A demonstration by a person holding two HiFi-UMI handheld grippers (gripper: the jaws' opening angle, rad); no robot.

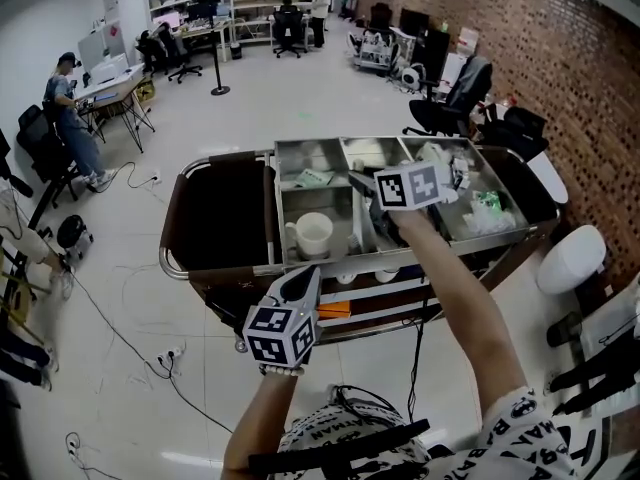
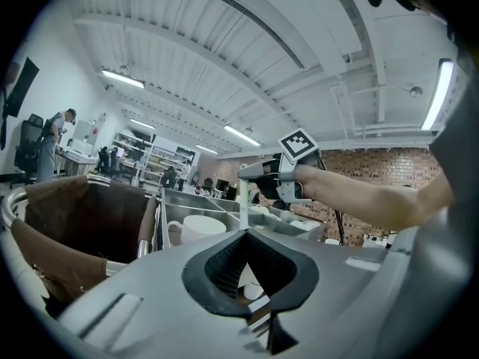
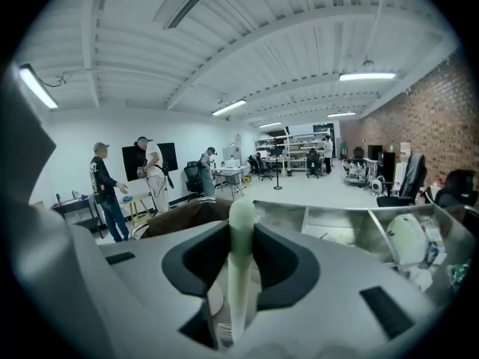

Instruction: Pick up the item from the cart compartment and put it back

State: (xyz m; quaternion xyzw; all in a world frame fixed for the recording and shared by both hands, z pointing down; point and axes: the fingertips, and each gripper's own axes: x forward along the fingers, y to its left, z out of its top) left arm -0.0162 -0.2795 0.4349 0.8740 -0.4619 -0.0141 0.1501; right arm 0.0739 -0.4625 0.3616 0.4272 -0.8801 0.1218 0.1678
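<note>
Right gripper (image 3: 241, 230) clamps pale stick (image 3: 239, 271) upright between my jaws | over middle of cart (image 1: 232, 156) | left gripper (image 2: 245, 234) closed, empty

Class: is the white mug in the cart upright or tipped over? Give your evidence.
Upright. The white mug shows its round mouth facing up in the head view, handle out to one side.

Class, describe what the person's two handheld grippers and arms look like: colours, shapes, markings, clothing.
The left gripper and right gripper are grey tapering shells with black-lined jaws. Each carries a white cube printed with black square markers. The arms are bare below a short-sleeved white shirt with black print.
</note>
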